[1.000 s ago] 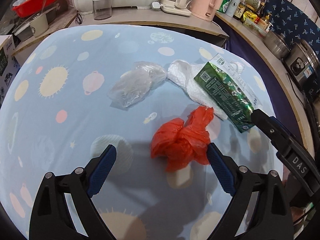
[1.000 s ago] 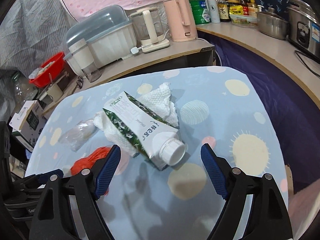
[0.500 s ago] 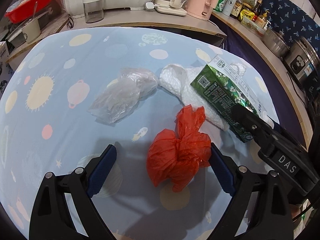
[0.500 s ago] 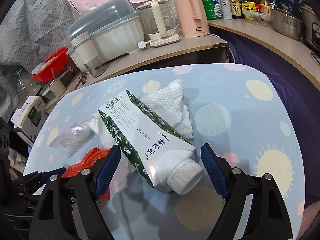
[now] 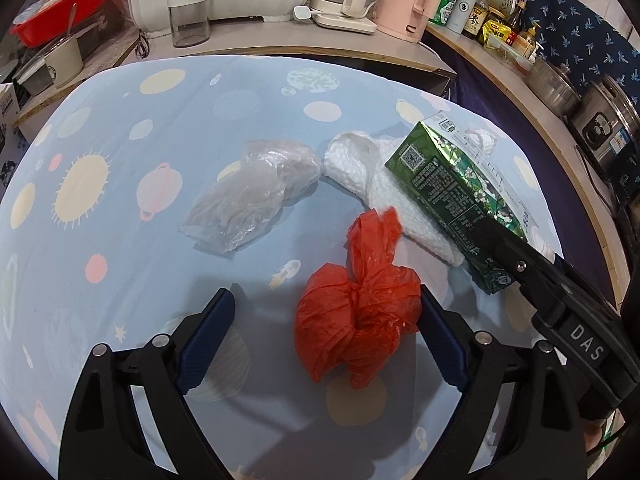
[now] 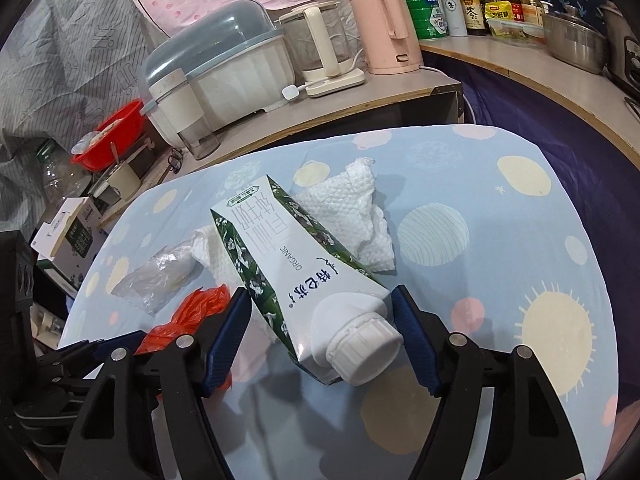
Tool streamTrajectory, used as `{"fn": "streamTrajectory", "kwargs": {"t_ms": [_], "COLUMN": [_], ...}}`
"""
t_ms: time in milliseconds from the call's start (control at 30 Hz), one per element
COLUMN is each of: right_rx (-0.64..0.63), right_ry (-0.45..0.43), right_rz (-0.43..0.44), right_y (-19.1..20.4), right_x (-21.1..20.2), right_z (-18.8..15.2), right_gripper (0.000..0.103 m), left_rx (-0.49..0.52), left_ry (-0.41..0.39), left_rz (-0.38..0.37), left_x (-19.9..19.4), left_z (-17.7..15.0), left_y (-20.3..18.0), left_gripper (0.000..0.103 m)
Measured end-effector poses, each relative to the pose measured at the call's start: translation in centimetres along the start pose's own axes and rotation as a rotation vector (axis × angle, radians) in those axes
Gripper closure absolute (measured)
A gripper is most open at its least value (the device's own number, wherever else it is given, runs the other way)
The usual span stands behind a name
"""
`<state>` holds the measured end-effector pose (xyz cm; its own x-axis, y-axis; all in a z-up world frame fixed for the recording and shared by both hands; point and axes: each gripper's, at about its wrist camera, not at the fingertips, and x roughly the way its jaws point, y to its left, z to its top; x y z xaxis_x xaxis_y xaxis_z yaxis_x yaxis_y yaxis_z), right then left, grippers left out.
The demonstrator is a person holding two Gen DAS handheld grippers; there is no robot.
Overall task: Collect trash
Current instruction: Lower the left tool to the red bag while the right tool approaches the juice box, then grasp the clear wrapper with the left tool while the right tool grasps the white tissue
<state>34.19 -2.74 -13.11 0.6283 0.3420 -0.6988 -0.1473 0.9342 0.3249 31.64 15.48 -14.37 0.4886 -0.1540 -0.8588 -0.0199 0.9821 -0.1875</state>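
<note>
A crumpled red plastic bag point(image 5: 356, 312) lies on the blue tablecloth between the fingers of my open left gripper point(image 5: 326, 312), close to the right finger. A green and white milk carton point(image 6: 304, 276) lies with its capped end between the fingers of my open right gripper point(image 6: 322, 308); it also shows in the left wrist view point(image 5: 456, 196). A white paper towel point(image 6: 348, 220) lies under the carton. A clear plastic bag point(image 5: 252, 196) lies to the left. The red bag point(image 6: 188, 312) shows beside my right gripper's left finger.
The table point(image 5: 120, 128) has a blue cloth with planets. A counter behind holds a pink kettle point(image 6: 384, 28), a glass kettle point(image 6: 320, 48), a covered dish rack point(image 6: 224, 68), a red basin point(image 6: 112, 132) and bottles. A steel pot point(image 6: 576, 40) stands at the right.
Both grippers have moved forward and lower. The red bag now lies between the left fingers and the carton's capped end between the right fingers. Both stay open.
</note>
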Motion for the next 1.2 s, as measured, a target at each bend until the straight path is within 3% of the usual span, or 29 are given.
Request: {"fn": "streamTrajectory", "kwargs": {"t_ms": [367, 567, 633, 700, 800, 1067, 1200], "right_rx": [0.008, 0.002, 0.010, 0.011, 0.013, -0.032, -0.092], "right_ry": [-0.010, 0.024, 0.000, -0.038, -0.059, 0.032, 0.114], "right_rz": [-0.006, -0.002, 0.003, 0.005, 0.015, -0.022, -0.048], "right_y": [0.6, 0.8, 1.0, 1.2, 1.3, 0.2, 0.0], "right_x": [-3.3, -4.2, -4.9, -5.6, -5.6, 0.7, 4.1], "right_z": [-1.9, -3.0, -2.8, -1.9, 0.1, 6.2, 7.5], "right_gripper": [0.042, 0.042, 0.041, 0.031, 0.030, 0.030, 0.045], "left_rx": [0.004, -0.033, -0.051, -0.053, -0.066, -0.081, -0.068], "left_ry": [0.039, 0.057, 0.041, 0.006, -0.030, -0.046, -0.022], "left_rz": [-0.056, -0.089, -0.089, -0.070, -0.038, 0.019, 0.018], "left_x": [-0.8, -1.8, -2.5, -3.2, -3.5, -0.5, 1.2], "left_z": [-0.9, -1.6, -1.4, -0.8, 0.9, 5.4, 6.1], "left_y": [-0.5, 0.0, 0.4, 0.8, 1.7, 3.3, 3.4], "left_gripper": [0.054, 0.052, 0.047, 0.042, 0.038, 0.038, 0.045]}}
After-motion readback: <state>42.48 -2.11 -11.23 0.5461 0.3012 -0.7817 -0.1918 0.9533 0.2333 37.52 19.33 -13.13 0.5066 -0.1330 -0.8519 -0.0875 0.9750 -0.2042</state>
